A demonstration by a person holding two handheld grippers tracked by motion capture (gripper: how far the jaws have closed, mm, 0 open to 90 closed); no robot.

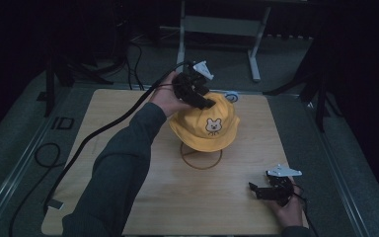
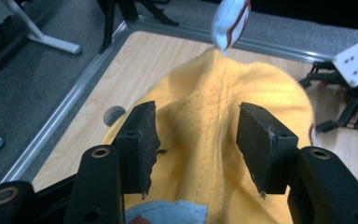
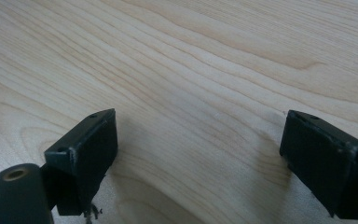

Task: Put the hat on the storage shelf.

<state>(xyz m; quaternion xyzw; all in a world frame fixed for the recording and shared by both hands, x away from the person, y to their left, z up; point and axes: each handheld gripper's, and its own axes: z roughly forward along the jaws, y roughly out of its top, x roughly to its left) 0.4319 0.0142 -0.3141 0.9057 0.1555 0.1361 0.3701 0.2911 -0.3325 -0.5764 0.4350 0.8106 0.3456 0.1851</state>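
While the yellow hat (image 1: 205,123) sits on its wire stand (image 1: 201,157) near the middle of the wooden table (image 1: 128,113), it has not yet been gripped. Bear-face patch on the front of the hat faces the person's side; brim hangs evenly around the stand, crown rounded, seam lines visible in the left gripper view.

Left gripper (image 2: 196,140) — at the far-left top of the hat, jaws spread apart, one to each side of the crown seam. Fabric lies between the pads but neither pad presses into it as far as I can tell; no pinch fold showing. So: positioned, released, not grasping. A small white-and-blue object (image 1: 232,96) lies on the table just beyond the hat; identity unclear.

Right gripper (image 1: 271,190) — well apart from the hat, toward the near right corner of the table, resting low over bare wood. Jaws wide apart, nothing between them.

Judgement on progress: early stage. Approach of the left tool to the hat looks complete; closure on the crown, lift off the stand and any placing elsewhere all remain. Right tool has no part in the work at this point — idle, possibly waiting to assist once the hat is off.
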